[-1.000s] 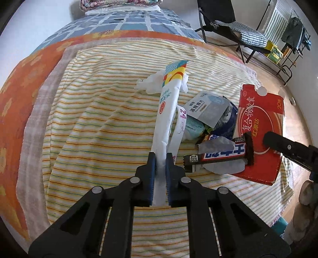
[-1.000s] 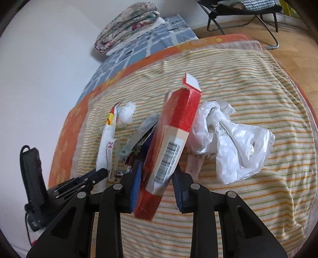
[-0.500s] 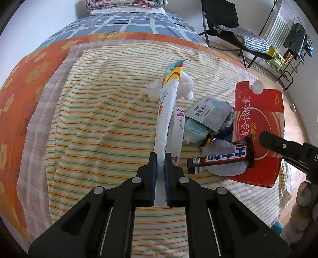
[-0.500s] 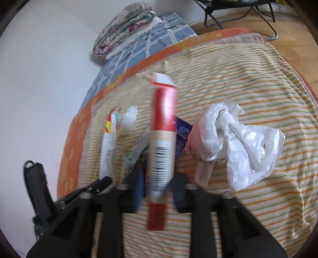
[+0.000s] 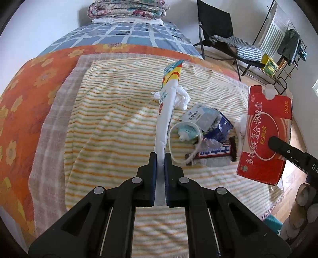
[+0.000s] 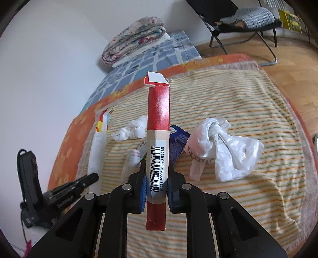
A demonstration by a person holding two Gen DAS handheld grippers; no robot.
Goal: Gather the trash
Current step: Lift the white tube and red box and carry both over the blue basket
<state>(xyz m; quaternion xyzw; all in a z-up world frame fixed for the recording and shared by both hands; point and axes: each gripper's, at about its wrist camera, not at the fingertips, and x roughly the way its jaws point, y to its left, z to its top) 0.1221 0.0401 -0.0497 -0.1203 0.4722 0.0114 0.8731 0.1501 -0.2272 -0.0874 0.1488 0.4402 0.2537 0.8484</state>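
Note:
My left gripper [image 5: 160,156] is shut on a long white wrapper [image 5: 166,111] with a coloured end, held up off the striped blanket [image 5: 111,119]. My right gripper [image 6: 157,168] is shut on a flat red cardboard box [image 6: 158,123], held upright on its edge above the bed; the box also shows in the left wrist view [image 5: 267,135]. On the blanket lie a dark candy bar wrapper [image 5: 214,152], a blue foil packet [image 5: 220,129], a crumpled tissue [image 5: 181,98] and a white plastic bag [image 6: 228,146].
A folded quilt [image 5: 127,9] lies at the far end of the bed. A black folding chair [image 5: 228,33] and a rack [image 5: 288,45] stand on the wooden floor to the right. The blanket's right edge [image 5: 276,200] drops off near the box.
My left gripper has lifted the white wrapper off the blanket. My right gripper has raised the red box and turned it edge-on and upright.

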